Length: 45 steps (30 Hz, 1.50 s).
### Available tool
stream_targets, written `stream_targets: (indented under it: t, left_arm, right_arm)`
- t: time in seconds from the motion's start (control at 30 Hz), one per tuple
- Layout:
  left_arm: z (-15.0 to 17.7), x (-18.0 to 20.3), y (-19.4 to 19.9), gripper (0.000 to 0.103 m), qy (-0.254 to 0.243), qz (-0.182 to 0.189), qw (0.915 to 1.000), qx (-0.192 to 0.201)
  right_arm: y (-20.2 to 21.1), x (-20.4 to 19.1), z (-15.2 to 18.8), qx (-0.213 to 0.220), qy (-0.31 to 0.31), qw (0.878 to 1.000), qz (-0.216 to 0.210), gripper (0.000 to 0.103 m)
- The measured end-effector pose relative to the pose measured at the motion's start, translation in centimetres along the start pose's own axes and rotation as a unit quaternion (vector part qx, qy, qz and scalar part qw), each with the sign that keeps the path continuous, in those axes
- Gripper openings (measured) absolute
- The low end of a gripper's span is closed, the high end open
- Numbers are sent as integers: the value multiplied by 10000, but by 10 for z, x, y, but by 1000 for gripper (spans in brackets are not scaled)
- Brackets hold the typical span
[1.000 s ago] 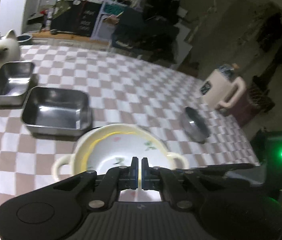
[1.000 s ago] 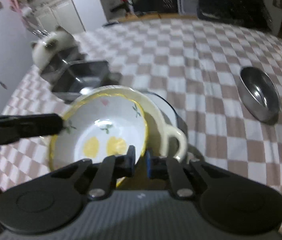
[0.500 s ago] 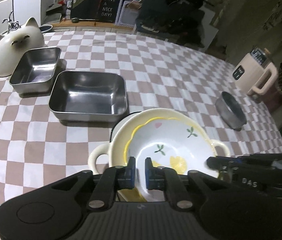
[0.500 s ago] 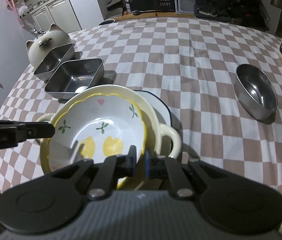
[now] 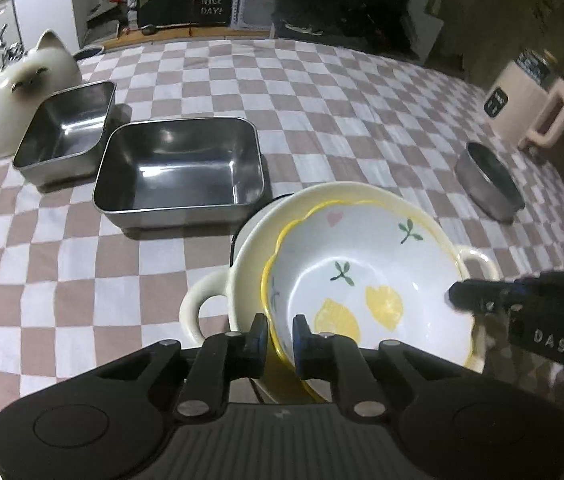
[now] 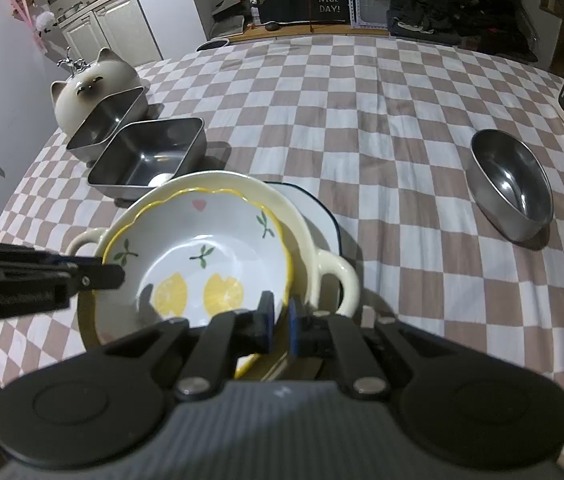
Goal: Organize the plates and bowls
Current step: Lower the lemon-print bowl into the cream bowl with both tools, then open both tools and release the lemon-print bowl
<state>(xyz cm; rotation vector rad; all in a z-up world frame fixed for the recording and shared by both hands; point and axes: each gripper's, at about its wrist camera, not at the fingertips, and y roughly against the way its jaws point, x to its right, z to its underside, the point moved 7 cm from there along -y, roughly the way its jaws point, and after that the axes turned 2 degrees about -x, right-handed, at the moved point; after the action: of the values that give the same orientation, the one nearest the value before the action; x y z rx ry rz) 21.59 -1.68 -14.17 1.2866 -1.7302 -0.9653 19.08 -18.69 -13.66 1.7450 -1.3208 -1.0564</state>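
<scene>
Checkered tablecloth (image 5: 322, 92) lay beyond both jaws. Left gripper (image 5: 279, 334) and right gripper (image 6: 279, 320) each pinched the lemon bowl (image 5: 366, 280) rim, nesting it into the handled bowl (image 5: 250, 264); release seemed next.

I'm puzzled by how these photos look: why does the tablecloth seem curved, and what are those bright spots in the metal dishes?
Both wrist views bend the checked tablecloth through fisheye lenses; left view: glare in the larger steel tray; right view: glints in the round steel bowl.
</scene>
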Motion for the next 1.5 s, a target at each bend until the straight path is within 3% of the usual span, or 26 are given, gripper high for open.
stream_targets:
  t: [0.67,0.9,0.97,1.07,1.1,1.2,1.23,1.27,1.43,1.5]
  left_arm:
    - [1,1,-4,14,-87,-29,10000,5]
    - [1,2,-3,16,-149,-53,9999,10]
    - [1,2,-1,24,-160,-8,9999,28]
    - [2,5,4,36,-174,111,9998,35]
    - [3,6,6,40,-182,170,9997,47]
    - [2,10,20,63,-193,283,9992,203]
    - [2,10,26,82,-199,239,9990,308]
    - [1,10,33,93,-215,188,9985,460]
    - [-13,-13,59,103,167,170,9939,1075]
    - [-22,-27,62,103,349,126,9922,1191]
  right_arm:
    - [-5,-2,0,-39,41,10000,22,10]
    - [-5,-3,0,-92,220,9997,-46,23]
    - [-3,-3,0,-76,288,9995,-72,26]
    - [4,-3,0,20,319,9992,-233,41]
    - [8,-3,0,55,325,9992,-227,54]
    - [21,-4,0,281,440,9986,-78,78]
    - [26,-3,-1,389,457,9982,-35,83]
    - [31,-1,-2,483,458,9978,-34,84]
    - [50,7,-18,1067,349,9936,-96,103]
    - [53,8,-28,1326,309,9907,-75,103]
